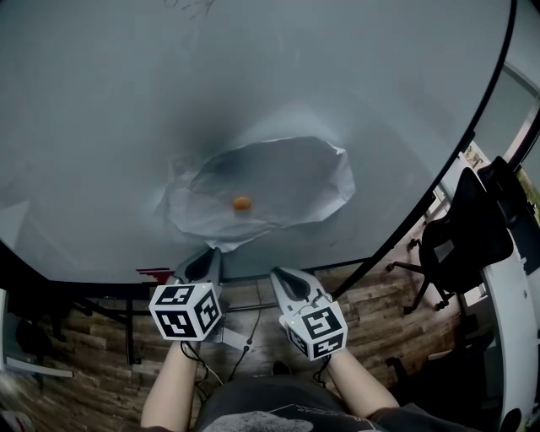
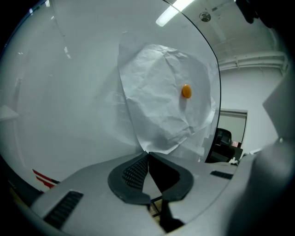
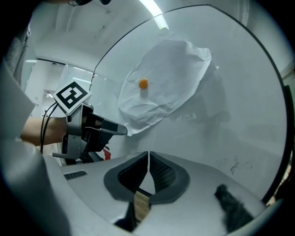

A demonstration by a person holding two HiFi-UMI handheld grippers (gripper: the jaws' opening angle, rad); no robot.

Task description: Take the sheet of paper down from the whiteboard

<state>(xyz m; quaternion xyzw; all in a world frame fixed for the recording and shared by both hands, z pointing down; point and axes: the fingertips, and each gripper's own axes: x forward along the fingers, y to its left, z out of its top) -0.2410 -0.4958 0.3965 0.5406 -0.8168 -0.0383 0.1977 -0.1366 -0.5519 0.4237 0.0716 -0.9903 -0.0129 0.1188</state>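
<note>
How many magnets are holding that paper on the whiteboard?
1. A single orange magnet sits near the middle of the crumpled sheet on the whiteboard. No other shows, though a fold could hide one.

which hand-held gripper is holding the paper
The left hand-held gripper: it pinches a corner of the sheet of paper; the right hand-held gripper is shut, empty.

Office or meeting room, I'd say. A big whiteboard (image 1: 253, 84) fills most of the head view. It has faint marker scribbles (image 3: 235, 163) and a sheet of paper (image 1: 261, 190) pinned mid-frame by an orange magnet (image 1: 242, 202). Black swivel chair (image 1: 464, 240) at the right edge. Wood-plank floor (image 1: 380, 308) with loose cables (image 1: 245, 342) along the bottom. Ceiling strip light (image 2: 173, 13) at the top of the left gripper view, plain white walls (image 2: 249, 87) to the right.
</note>
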